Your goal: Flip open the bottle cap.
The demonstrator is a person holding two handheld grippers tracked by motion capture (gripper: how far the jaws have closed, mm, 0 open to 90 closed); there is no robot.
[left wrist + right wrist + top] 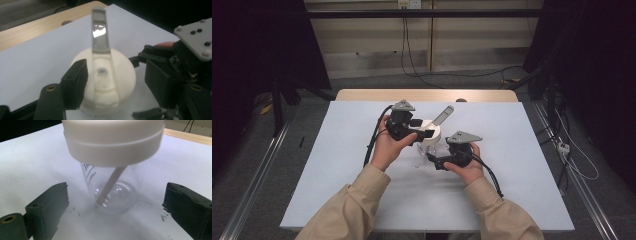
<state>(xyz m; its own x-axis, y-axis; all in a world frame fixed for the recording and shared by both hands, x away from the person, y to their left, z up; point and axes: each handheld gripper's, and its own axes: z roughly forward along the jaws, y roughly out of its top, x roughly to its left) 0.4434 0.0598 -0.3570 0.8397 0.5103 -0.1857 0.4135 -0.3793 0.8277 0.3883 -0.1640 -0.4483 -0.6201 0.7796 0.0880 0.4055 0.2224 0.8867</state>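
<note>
Standing on the white table (512,165), a clear cup (112,195) with a cream lid (105,82), raised grey flap (100,32) and inner straw (110,185) sits between both grippers. Left gripper (112,82): jaws released, flanking the lid. Right gripper (115,207): jaws released, flanking the cup's base. Risk: top-heavy, unheld, the cup may tip if either jaw grazes it.

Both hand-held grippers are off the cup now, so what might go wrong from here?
1. The clear cup stands free under a wide white lid, so it looks top-heavy; a nudge from the left hand-held gripper might tip it.
2. The raised grey flap could snag as that gripper pulls away.
</note>
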